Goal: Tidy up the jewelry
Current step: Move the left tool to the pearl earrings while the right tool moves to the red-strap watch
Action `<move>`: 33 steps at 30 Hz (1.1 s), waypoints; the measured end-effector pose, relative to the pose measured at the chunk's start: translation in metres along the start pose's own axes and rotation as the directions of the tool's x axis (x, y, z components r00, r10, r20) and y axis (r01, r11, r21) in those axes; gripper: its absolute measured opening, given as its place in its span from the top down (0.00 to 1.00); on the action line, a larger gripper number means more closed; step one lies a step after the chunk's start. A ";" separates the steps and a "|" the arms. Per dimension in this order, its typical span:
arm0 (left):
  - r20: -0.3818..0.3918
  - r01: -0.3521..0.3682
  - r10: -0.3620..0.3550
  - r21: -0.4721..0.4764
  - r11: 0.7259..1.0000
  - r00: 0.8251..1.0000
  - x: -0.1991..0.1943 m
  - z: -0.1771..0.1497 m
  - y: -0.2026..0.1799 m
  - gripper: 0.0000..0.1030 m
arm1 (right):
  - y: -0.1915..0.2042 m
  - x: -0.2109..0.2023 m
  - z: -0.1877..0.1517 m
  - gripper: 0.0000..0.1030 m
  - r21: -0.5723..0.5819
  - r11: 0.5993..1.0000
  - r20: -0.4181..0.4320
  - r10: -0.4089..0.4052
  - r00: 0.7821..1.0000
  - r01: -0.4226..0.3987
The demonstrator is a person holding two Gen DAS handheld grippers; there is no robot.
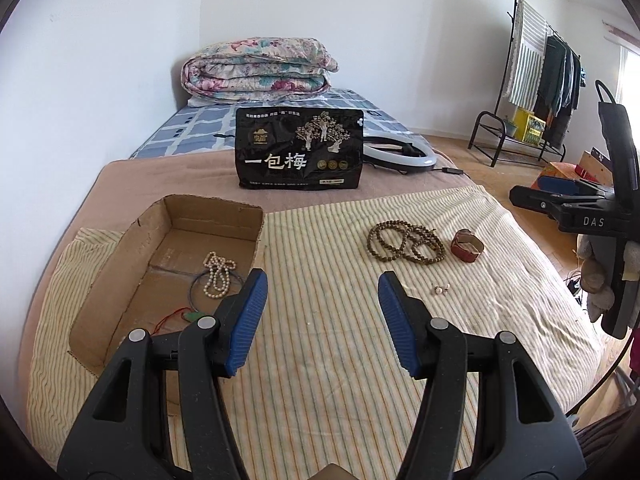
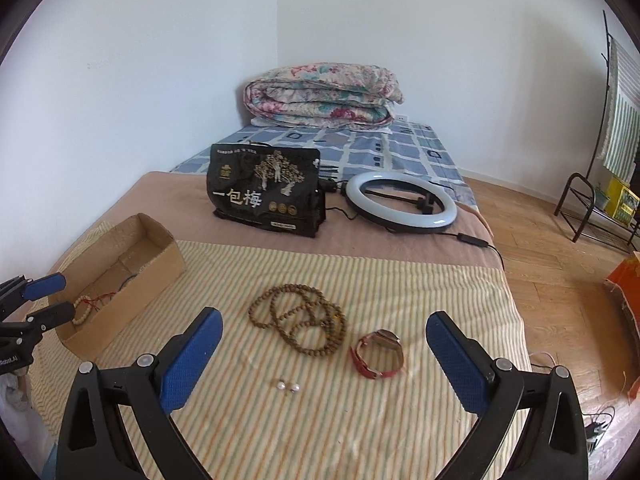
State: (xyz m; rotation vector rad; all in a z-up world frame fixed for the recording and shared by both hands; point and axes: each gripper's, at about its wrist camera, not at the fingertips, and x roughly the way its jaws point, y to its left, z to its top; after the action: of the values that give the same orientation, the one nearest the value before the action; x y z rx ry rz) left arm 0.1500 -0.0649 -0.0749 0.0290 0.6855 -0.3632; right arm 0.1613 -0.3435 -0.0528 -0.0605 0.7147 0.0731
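fingers [image 2: 448, 354] on my right gripper [image 2: 322, 356] wide, empty; risk: closing low snags striped cloth [image 2: 360, 420] instead of earrings [image 2: 289, 387], lower centre.

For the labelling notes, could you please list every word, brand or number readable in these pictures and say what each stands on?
"一包梅": large white characters on the front of the black snack bag.
"DAS": white letters on the black body of the right claw, seen from the left wrist view.
Small lines along the bag's top and bottom edges, its gold logo and round seals: too small to read.
Lettering on the left claw body at the picture's edge: cut off, unreadable.
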 end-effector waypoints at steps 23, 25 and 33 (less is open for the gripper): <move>-0.145 0.181 -0.163 0.121 0.976 0.976 0.094 -0.019 -0.091 0.43 | -0.090 0.055 -0.059 0.14 0.178 0.983 -0.123 -0.029 0.992 0.051; -0.156 0.199 -0.178 0.135 0.971 0.972 0.104 -0.022 -0.098 0.53 | -0.094 0.065 -0.062 0.17 0.194 0.980 -0.137 -0.016 0.990 0.043; -0.228 0.252 -0.217 0.135 0.958 0.949 0.147 -0.030 -0.115 0.73 | -0.104 0.099 -0.065 0.37 0.252 0.968 -0.187 0.050 0.981 -0.001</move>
State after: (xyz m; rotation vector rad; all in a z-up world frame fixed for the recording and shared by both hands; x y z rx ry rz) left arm 0.1979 -0.2152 -0.1797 0.1433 0.8712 -0.6525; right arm 0.2024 -0.4480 -0.1634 0.1866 0.9132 0.0012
